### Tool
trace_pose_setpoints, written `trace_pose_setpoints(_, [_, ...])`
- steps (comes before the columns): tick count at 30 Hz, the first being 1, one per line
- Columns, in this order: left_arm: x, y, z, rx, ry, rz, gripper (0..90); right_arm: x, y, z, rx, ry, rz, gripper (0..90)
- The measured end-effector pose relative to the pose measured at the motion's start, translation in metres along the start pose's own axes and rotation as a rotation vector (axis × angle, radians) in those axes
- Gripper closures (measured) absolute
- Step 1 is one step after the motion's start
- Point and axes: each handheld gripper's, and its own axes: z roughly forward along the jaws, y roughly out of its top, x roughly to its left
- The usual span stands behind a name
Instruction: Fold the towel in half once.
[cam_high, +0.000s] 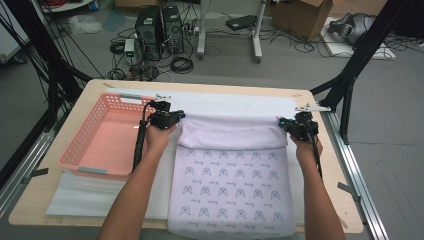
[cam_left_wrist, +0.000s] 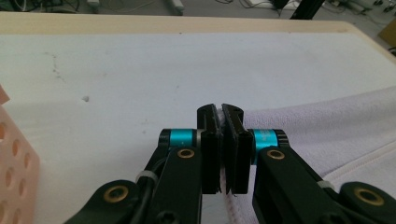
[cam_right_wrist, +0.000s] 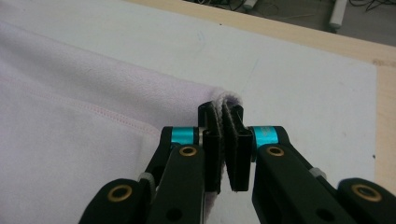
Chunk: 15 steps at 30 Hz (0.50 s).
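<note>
While the towel (cam_high: 231, 185) lies flat on the white mat (cam_high: 235, 102) to the right of the pink basket (cam_high: 107, 136), its far edge is turned over toward the person as a plain band above the printed part. The left gripper (cam_high: 176, 116) is clenched on the band's left corner, and in the left gripper view a sliver of cloth sits pinched between the closed jaws. The right gripper (cam_high: 283, 122) is likewise clamped on the right corner; the right gripper view shows the doubled hem (cam_right_wrist: 224, 100) squeezed between its jaws. Both hands stand level with each other across the table, and the fold between them looks straight.

The step in hand seems to be folding the towel in half. To do it well, the person should move both grippers at the same pace and height, so the fold line stays square to the sides. The cloth between them should be kept lightly taut, not stretched. The held corners should land on the near corners before either grip is let go
</note>
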Motion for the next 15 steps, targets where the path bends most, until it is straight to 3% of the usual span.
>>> trace_pose_setpoints(7, [0.003, -0.001, 0.005, -0.040, 0.011, -0.012, 86.0, -0.001, 0.006, 0.013, -0.004, -0.018, 0.014, 86.6])
trace_pose_setpoints(12, [0.004, -0.005, 0.011, -0.020, 0.002, -0.013, 85.2, -0.003, 0.003, 0.022, 0.019, -0.032, 0.026, 86.5])
trace_pose_setpoints(15, [0.005, -0.006, 0.011, -0.006, -0.005, -0.038, 69.7, -0.003, 0.001, 0.026, 0.028, -0.033, 0.032, 84.2])
